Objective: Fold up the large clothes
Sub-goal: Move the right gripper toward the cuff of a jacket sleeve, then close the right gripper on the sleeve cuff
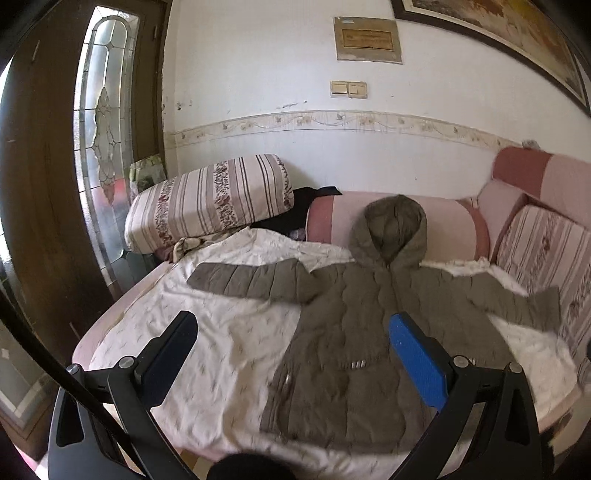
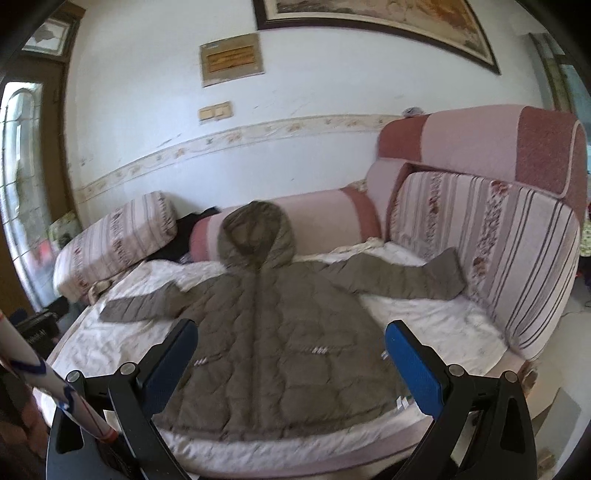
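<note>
A quilted olive-brown hooded jacket (image 2: pixel 273 343) lies flat, front side up, on a white patterned sheet (image 2: pixel 436 325) that covers the seat of a pink sofa (image 2: pixel 480 140). Its sleeves are spread out to both sides and its hood rests up against a pink roll cushion (image 2: pixel 325 218) at the back of the seat. The end of one sleeve touches the striped floral cushion (image 2: pixel 491 251) standing at the sofa's arm; the other sleeve points toward a second striped cushion (image 1: pixel 207 199) lying at the far end, with a dark garment (image 1: pixel 295 210) tucked between it and the roll cushion.

Behind the sofa runs a white wall with a floral border strip (image 1: pixel 332 123), a double light switch (image 1: pixel 349 89), a small framed plaque (image 1: pixel 367 38) and a large framed picture (image 2: pixel 376 22). A dark wooden door with leaded glass (image 1: pixel 105 122) stands beside the sofa.

The left tool (image 1: pixel 293 349) hovers above the jacket's hem with jaws spread wide, holding nothing. The right tool (image 2: pixel 291 356) is likewise spread and empty over the jacket's lower part
</note>
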